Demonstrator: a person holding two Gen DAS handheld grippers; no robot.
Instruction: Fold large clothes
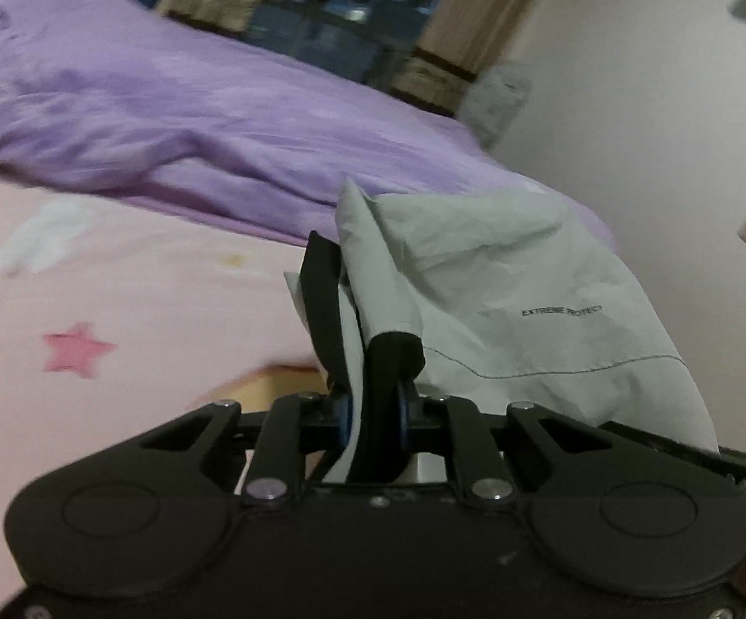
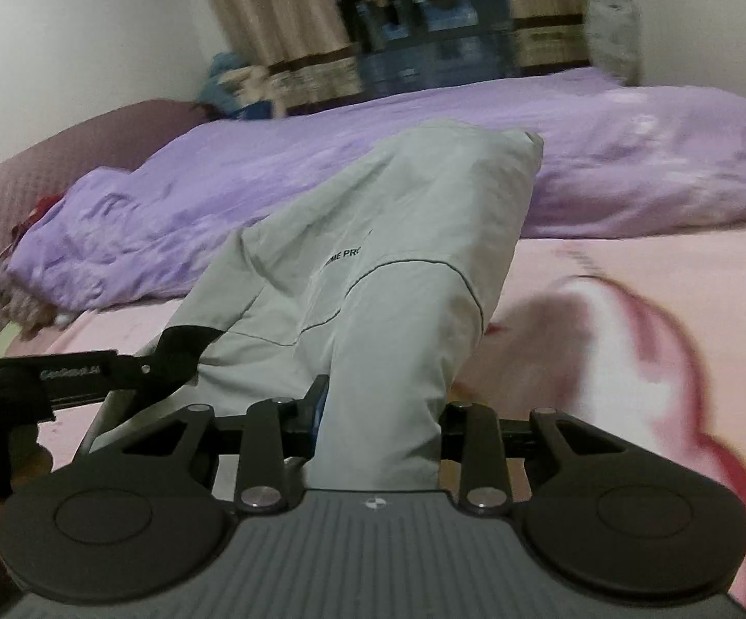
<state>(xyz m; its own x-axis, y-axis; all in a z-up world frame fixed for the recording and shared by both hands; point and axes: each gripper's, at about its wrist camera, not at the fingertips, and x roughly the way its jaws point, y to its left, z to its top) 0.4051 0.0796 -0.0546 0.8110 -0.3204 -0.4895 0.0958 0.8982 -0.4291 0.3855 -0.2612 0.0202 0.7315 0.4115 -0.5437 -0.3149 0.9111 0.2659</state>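
Both grippers clamp one grey garment [image 1: 501,283]: left gripper [image 1: 375,412] nipped tight on black trim; right gripper [image 2: 380,412] squeezing bunched cloth above pink sheet [image 2: 630,309].

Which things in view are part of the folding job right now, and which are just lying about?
In the job:
grey garment, pinched by both grippers
left gripper
right gripper
pink sheet, the work surface

Lying about:
purple duvet
curtains

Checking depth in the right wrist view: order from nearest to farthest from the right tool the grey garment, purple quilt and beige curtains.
1. Grey garment: clamped in the right tool, centre.
2. Purple quilt: across the bed behind it.
3. Beige curtains: against the far wall, top.
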